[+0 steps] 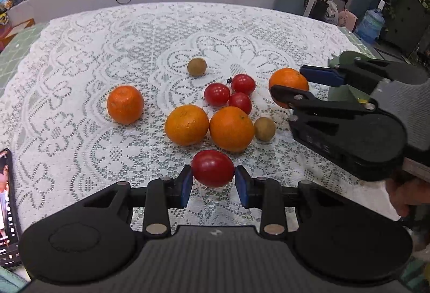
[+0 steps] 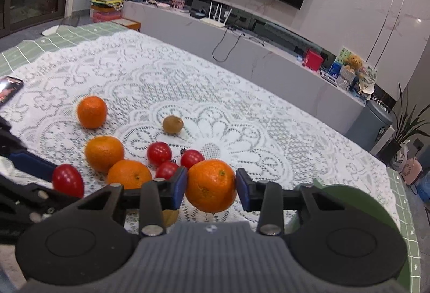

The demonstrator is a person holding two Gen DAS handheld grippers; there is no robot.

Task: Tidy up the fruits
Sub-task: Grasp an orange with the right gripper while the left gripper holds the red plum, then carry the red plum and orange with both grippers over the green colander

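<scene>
1. You have two fruits in hand and nothing visibly sorted yet. Your left gripper (image 1: 213, 181) is clenched on a glossy, egg-shaped red tomato (image 1: 212, 168), blue pads pressing on both its sides, and it looks held just clear of the white lace tablecloth (image 1: 80, 77).
2. Your right gripper (image 2: 211, 186) is clamped on a round, dimpled-skin orange (image 2: 211, 185), and from the left wrist view that orange sits between the jaws above the cloth, near the table's right edge.
3. A round dark green dish (image 2: 349, 201) shows just beside the right gripper (only part of its rim is visible, so I cannot tell whether anything lies in it). My guess is that it is where the fruit goes.
4. Left to do, judging by what lies loose: three more oranges, one alone at the left (image 1: 125, 104) and two touching side by side in the middle (image 1: 186, 124); a cluster of three small red tomatoes (image 1: 217, 94) just behind them; and two small brownish-green kiwis, one far back (image 1: 197, 66) and one just beside the right-hand orange of the pair (image 1: 264, 129).
5. So the task reads as barely begun: nine pieces wait on the cloth.
6. The fruits look firm and smooth, easy to roll; the held tomato is shiny and slippery-looking, so keep your squeeze gentle
</scene>
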